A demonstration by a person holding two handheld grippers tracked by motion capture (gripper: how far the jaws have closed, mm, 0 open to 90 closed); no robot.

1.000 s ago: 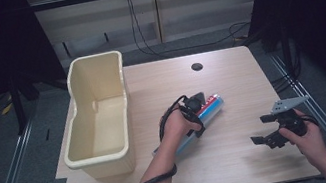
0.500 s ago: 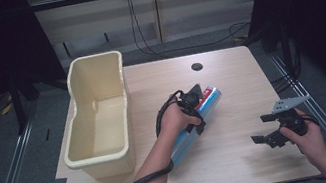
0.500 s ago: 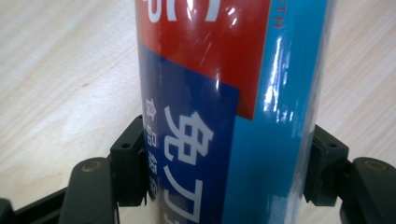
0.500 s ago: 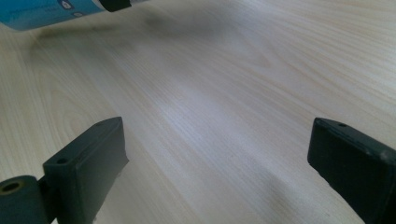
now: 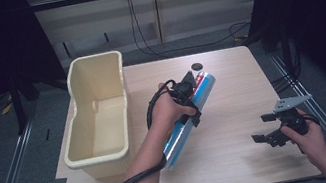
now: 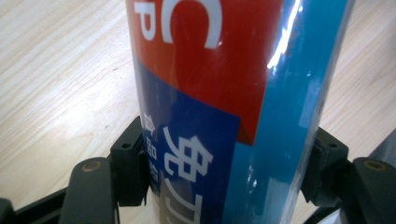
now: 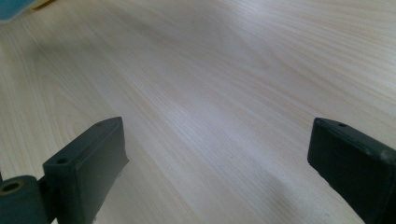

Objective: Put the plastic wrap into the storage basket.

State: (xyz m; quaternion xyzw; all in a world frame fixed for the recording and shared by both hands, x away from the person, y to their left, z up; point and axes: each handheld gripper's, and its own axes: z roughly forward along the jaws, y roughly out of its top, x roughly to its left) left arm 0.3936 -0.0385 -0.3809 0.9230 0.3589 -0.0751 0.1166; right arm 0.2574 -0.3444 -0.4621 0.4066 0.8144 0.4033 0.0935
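Beige bin stands at the table's left, and just right of it the left gripper, clamped around the long blue-and-red tube, has raised it off the wood since a second ago, which suggests a carry toward the bin comes next. Farther right, the right gripper idles with jaws spread and empty over the pale wooden table, dark curtains and cables behind.
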